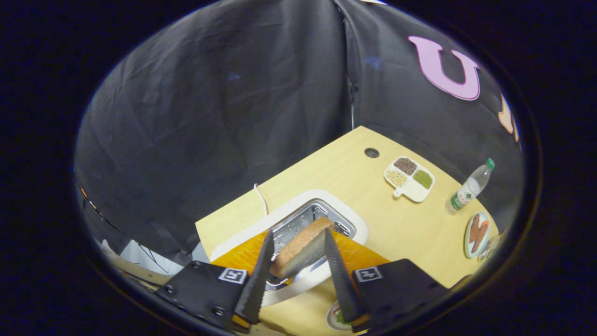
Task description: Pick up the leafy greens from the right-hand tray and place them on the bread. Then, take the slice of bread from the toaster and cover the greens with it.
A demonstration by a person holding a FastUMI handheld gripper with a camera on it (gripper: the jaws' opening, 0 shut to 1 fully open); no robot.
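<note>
The claw [298, 254] sits at the lower middle of the frame, its two fingers [259, 275] angled inward and closed on a slice of bread [301, 247], one finger against each side. The slice stands on edge, tilted, with its crust toward the upper right, and it lies over the slot of the toaster [326, 212]. Whether its lower end is clear of the slot cannot be told, since the fingers hide it.

The toaster is white with a metal grid in its opening and an orange face just behind the fingers. A white cord [261, 198] runs from it toward the left edge of the bench [396, 228].

At the bottom of the frame, just beside the right finger, part of a plate [333, 319] peeks out with a bit of green [342, 318] on it; what lies under it is hidden.

To the right of centre, on the bench, sits a white divided tray [409, 178] with grains in three compartments. Further right lies a clear bottle [468, 187] with a green cap, and below it a small plate of sausages [477, 233]. A round hole [371, 152] marks the bench near its far corner.
</note>
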